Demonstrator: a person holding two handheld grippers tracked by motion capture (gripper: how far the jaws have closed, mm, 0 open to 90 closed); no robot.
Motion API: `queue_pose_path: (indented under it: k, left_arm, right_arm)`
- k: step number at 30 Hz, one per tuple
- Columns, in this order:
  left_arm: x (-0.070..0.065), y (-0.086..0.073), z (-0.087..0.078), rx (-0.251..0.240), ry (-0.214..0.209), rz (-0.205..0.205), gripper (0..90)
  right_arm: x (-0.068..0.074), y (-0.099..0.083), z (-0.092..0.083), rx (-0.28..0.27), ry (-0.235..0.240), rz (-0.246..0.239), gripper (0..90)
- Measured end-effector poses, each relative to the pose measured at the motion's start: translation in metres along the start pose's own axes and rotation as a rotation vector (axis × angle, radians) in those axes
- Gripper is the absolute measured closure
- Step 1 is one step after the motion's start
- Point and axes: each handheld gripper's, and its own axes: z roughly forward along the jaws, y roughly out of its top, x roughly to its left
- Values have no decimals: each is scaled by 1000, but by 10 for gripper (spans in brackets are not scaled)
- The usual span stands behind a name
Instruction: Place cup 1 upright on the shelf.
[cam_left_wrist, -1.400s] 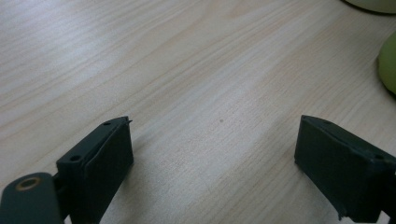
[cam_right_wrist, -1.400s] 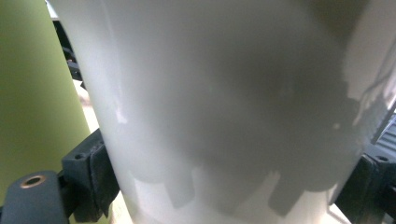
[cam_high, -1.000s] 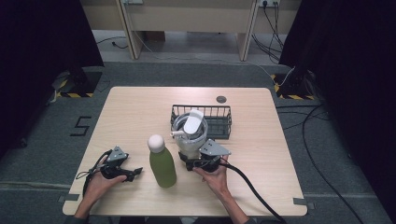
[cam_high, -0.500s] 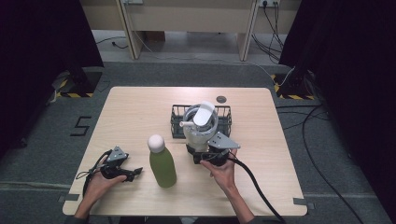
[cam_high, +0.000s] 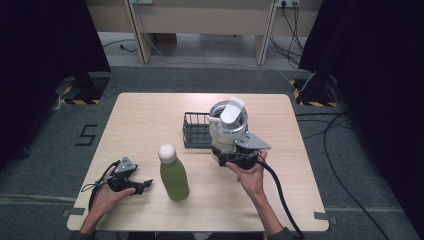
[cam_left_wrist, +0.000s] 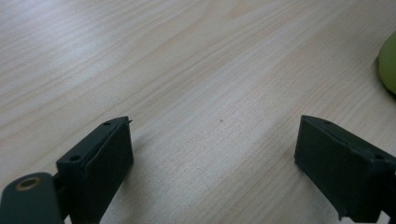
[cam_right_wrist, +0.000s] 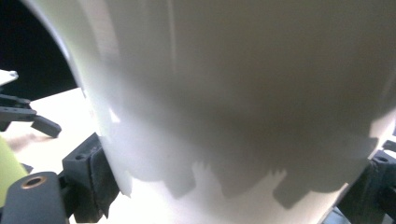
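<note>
- The right gripper (cam_high: 226, 157) has its jaws clamped on the lower part of a white jug (cam_high: 227, 127), one on each side of its body.
- In the right gripper view the jug's pale wall (cam_right_wrist: 243, 93) stands close to the camera, pressed between the two black jaws at the bottom corners.
- The jug is held upright above the table (cam_high: 140, 120), right of centre, with its flip lid tilted open at the top.
- It overlaps the right end of a black wire basket (cam_high: 196, 131), which sits on the table just to the left of it and a little farther away.
- A green bottle (cam_high: 173, 173) with a white cap stands upright on the near middle of the table, left of the jug and well apart from it.
- The left gripper (cam_high: 142, 186) rests on the near left of the table, pointing towards the bottle and near it.
- Its jaws stand wide apart with only bare wood between them; the bottle's green edge (cam_left_wrist: 387, 63) shows at the far right of the left gripper view.
</note>
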Motion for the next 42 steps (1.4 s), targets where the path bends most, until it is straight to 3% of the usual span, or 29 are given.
queue_pose_path:
  k: [15, 21, 34, 42]
  left_arm:
    - [0, 0, 0, 0, 0, 0, 106]
    - [0, 0, 0, 0, 0, 0, 106]
    - [0, 0, 0, -2, 0, -2, 105]
    - [0, 0, 0, -2, -1, -2, 105]
  right_arm:
    - [-21, 32, 0, 26, -21, -17, 117]
    - [-29, 43, 5, 19, -9, 10, 117]
    - [-53, 58, 24, 52, -71, -10, 117]
    - [-74, 54, 42, 46, -122, 28, 117]
